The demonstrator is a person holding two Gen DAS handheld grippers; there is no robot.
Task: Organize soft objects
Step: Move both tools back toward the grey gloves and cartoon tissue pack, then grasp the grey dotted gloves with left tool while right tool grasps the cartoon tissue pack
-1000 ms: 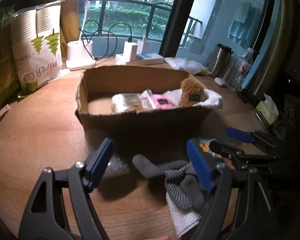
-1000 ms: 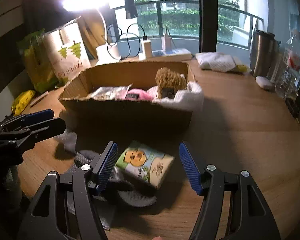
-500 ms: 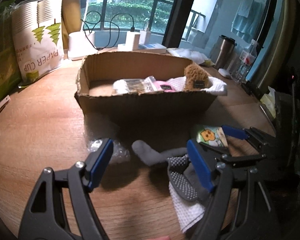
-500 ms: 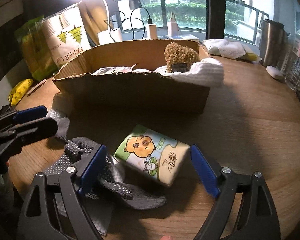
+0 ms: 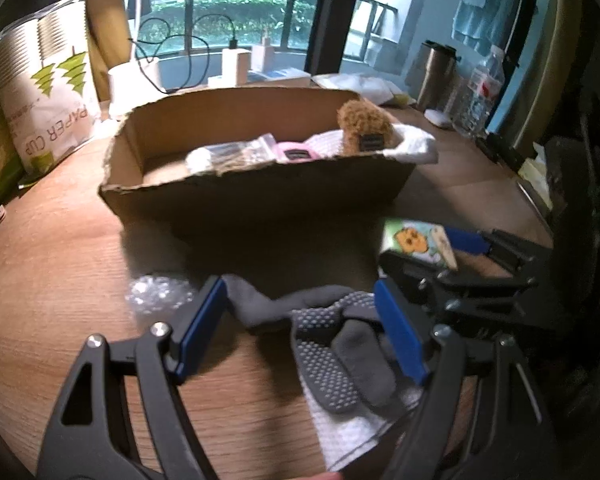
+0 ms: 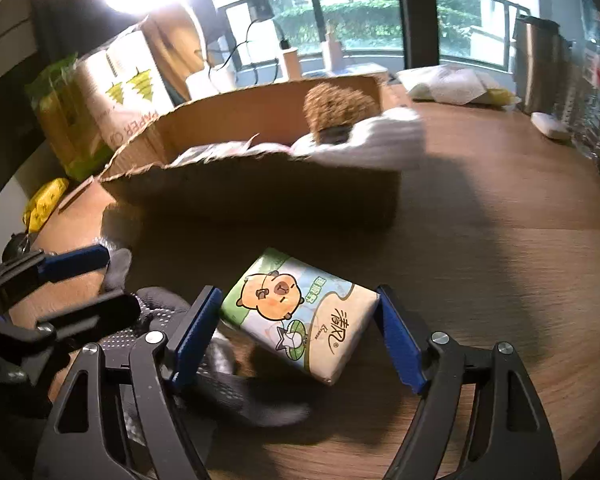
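Note:
A cardboard box (image 5: 260, 196) stands on the wooden table and holds a brown plush toy (image 5: 364, 126), a pink item, a clear packet and a white cloth. In front of it lie grey dotted gloves (image 5: 340, 344) on a white cloth (image 5: 352, 432). My left gripper (image 5: 300, 336) is open, its jaws on either side of the gloves. A tissue pack with a cartoon bear (image 6: 300, 312) lies on the table. My right gripper (image 6: 296, 336) is open, its jaws either side of the pack. The pack also shows in the left wrist view (image 5: 416, 240).
A paper cup bag (image 5: 48, 96) and green packets stand at the left. A crumpled clear wrap (image 5: 156, 292) lies left of the gloves. A metal flask (image 5: 434, 72), bottles and cloths sit at the back right. Chargers and cables lie behind the box.
Both grippers have moved lower and closer to the table. The left jaws now flank the gloves and the right jaws flank the tissue pack.

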